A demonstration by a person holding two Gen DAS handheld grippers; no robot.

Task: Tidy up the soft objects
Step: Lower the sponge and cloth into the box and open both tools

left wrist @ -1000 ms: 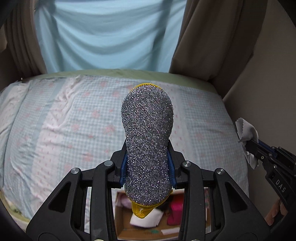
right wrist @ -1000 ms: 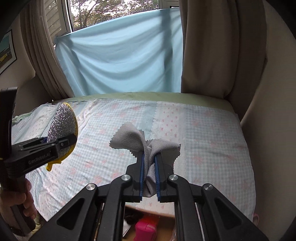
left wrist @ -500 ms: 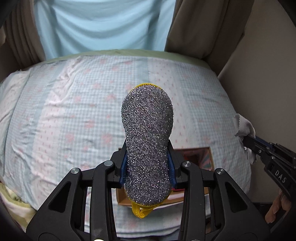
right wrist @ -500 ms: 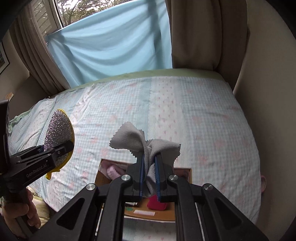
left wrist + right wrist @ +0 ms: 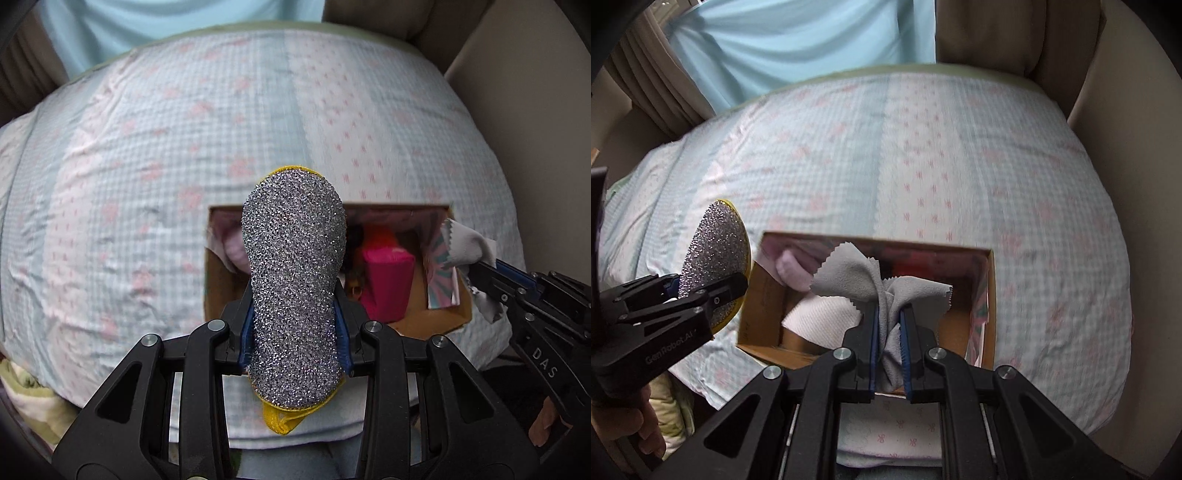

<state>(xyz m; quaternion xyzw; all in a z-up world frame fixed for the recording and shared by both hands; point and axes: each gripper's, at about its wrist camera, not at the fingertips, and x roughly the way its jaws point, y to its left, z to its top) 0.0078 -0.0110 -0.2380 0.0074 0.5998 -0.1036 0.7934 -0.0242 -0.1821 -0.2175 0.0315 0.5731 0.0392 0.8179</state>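
Observation:
My left gripper [image 5: 294, 314] is shut on a silver glittery scrub pad with a yellow rim [image 5: 294, 258], held upright over the left half of an open cardboard box [image 5: 218, 291]. My right gripper [image 5: 888, 317] is shut on a bunched grey cloth with pinked edges [image 5: 849, 280], hanging over the same box [image 5: 764, 291]. Each gripper shows in the other's view: the cloth [image 5: 471, 249] at the box's right edge, the pad [image 5: 714, 254] at its left edge.
The box lies on a bed with a pale checked cover [image 5: 942, 155]. Inside it are a pink block [image 5: 386, 280], a pale pink cloth [image 5: 792, 269], a white ribbed cloth [image 5: 820, 321] and a patterned item [image 5: 441, 280]. Curtains and a beige wall stand behind and to the right.
Both grippers have come down and tipped toward the bed, each keeping its hold. The box, before at the bottom edge, now lies under the pad and the cloth.

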